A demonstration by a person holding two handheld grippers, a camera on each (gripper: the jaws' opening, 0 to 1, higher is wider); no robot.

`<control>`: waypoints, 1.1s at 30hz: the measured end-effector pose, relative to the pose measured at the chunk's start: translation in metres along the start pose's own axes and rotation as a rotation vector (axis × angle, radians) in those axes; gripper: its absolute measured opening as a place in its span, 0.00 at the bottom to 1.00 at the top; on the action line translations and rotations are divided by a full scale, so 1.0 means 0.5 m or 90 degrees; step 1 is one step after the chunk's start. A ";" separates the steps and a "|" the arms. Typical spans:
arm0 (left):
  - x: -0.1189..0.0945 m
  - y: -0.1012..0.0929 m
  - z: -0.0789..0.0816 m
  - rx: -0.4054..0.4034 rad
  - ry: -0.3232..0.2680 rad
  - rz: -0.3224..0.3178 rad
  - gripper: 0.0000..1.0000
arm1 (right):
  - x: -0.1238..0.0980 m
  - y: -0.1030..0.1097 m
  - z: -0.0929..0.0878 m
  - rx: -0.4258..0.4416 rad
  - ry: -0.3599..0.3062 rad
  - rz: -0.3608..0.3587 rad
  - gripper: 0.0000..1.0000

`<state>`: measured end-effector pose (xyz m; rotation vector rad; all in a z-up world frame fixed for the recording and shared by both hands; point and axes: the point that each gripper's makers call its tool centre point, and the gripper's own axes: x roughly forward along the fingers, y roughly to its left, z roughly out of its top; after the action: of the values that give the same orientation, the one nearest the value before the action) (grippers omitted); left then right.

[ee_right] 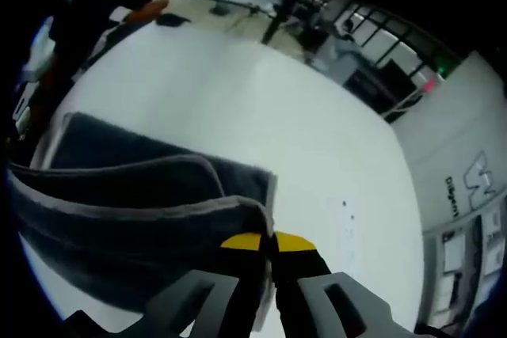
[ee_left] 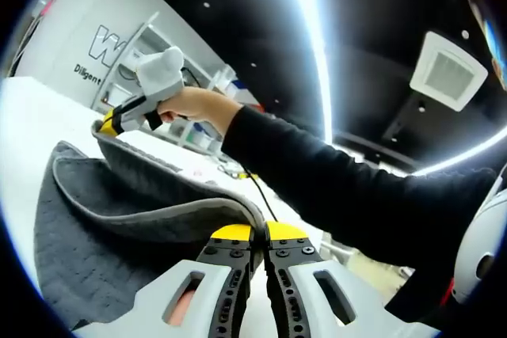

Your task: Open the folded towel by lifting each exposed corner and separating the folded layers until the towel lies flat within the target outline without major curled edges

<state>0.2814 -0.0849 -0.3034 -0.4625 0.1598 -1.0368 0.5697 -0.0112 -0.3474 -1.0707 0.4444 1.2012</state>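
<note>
In the left gripper view the wall lettering [ee_left: 101, 51] is cut off behind a shelf rack [ee_left: 150, 45], so only a "W" and "Diligent" can be read, and the person's sleeve [ee_left: 333, 187] runs out of the picture at the right. The left tongs [ee_left: 258, 233] cover the spot where their yellow tips meet the grey towel [ee_left: 119, 219], whose lower part runs off the picture. In the right gripper view the right tongs [ee_right: 266, 241] likewise cover their grip on the towel's edge; the towel's left end is cut off; the folded layers hide the tabletop [ee_right: 261, 108] beneath, and the far person [ee_right: 103, 1] is too blurred to make out.
</note>
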 end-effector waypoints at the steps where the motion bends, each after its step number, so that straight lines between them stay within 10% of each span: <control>1: 0.000 0.000 0.000 0.000 0.001 0.000 0.03 | -0.003 0.001 -0.002 -0.003 0.004 -0.001 0.00; 33: 0.079 -0.041 -0.001 0.029 0.028 -0.025 0.03 | -0.109 -0.014 -0.083 0.024 -0.023 -0.091 0.00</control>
<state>0.2849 -0.1276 -0.2913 -0.4030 0.1660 -1.0873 0.5667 -0.0753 -0.3218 -1.0297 0.3553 1.0801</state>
